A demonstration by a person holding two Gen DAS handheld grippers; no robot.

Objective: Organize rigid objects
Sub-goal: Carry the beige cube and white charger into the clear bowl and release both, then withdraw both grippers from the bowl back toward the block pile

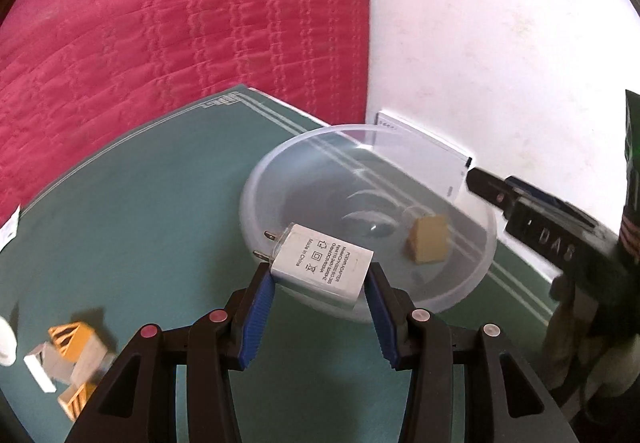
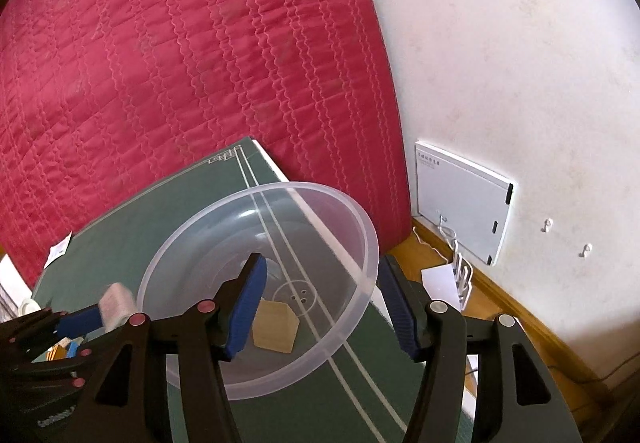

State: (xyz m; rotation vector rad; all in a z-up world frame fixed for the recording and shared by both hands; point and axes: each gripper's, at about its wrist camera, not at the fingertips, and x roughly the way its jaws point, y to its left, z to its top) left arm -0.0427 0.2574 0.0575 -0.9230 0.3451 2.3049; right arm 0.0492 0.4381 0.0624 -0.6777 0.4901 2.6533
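A clear plastic bowl (image 1: 256,183) stands on the green table, with a small wooden block (image 1: 428,239) lying inside it. My left gripper (image 1: 320,275) is shut on a white power adapter (image 1: 320,263) and holds it over the bowl's near rim, prongs pointing left. In the right wrist view my right gripper (image 2: 322,261) is open. Its left finger hangs inside the bowl (image 2: 312,187) above the wooden block (image 2: 276,331), and its right finger is outside the rim. The adapter (image 2: 118,303) shows at lower left. One finger of the right gripper (image 1: 486,187) reaches in from the right.
The green table (image 1: 140,203) stands against a red quilted bed (image 1: 180,23) and a white wall. Small yellow and white pieces (image 1: 68,355) lie at the table's near left. A white wall panel (image 2: 460,199) and wooden floor (image 2: 520,315) are to the right.
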